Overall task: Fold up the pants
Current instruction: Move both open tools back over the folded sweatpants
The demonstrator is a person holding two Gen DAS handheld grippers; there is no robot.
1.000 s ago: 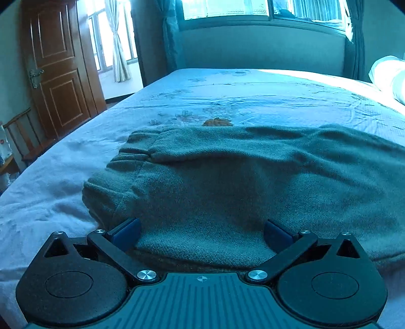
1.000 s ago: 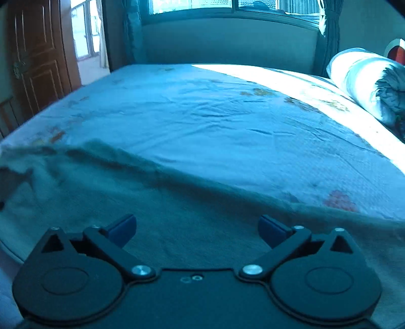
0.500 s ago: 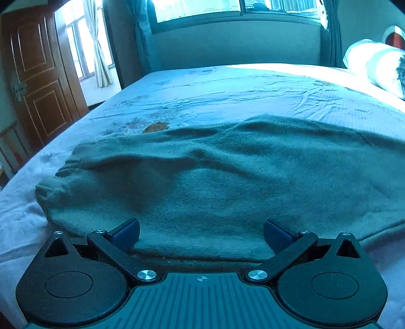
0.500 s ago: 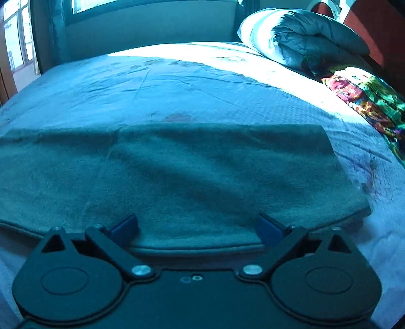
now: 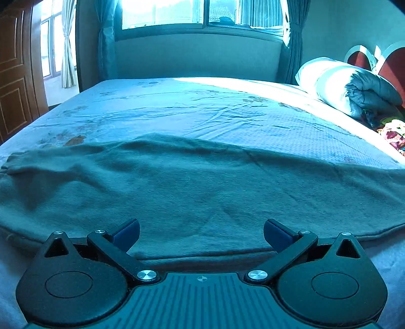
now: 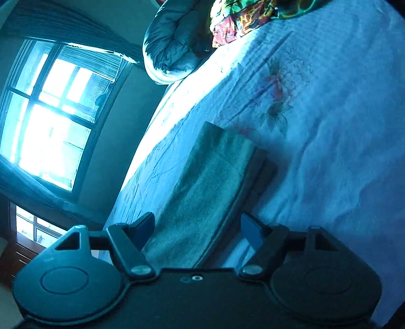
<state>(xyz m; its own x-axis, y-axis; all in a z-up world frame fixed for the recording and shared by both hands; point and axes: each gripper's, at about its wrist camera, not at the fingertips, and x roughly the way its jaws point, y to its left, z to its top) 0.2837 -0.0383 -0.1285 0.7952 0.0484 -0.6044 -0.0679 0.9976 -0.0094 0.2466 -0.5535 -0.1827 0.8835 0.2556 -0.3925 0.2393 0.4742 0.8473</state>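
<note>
The green fleece pants (image 5: 202,182) lie flat across the bed, folded lengthwise, reaching from the left edge to the right edge of the left wrist view. My left gripper (image 5: 201,231) is open at the pants' near edge, its jaws wide apart over the cloth. In the right wrist view, which is rolled sideways, the leg end of the pants (image 6: 215,177) runs away from me as a narrow strip. My right gripper (image 6: 197,227) is open, its jaws on either side of that strip near its end.
A pale floral bedsheet (image 5: 202,108) covers the bed. A rolled quilt (image 5: 349,83) and a colourful cloth (image 6: 253,17) lie at the head of the bed. A window (image 5: 202,12) is beyond the bed and a wooden door (image 5: 15,76) at left.
The left gripper has swung right along the pants, away from the waistband. The right gripper has moved to the leg end and rolled sideways. Both stayed open.
</note>
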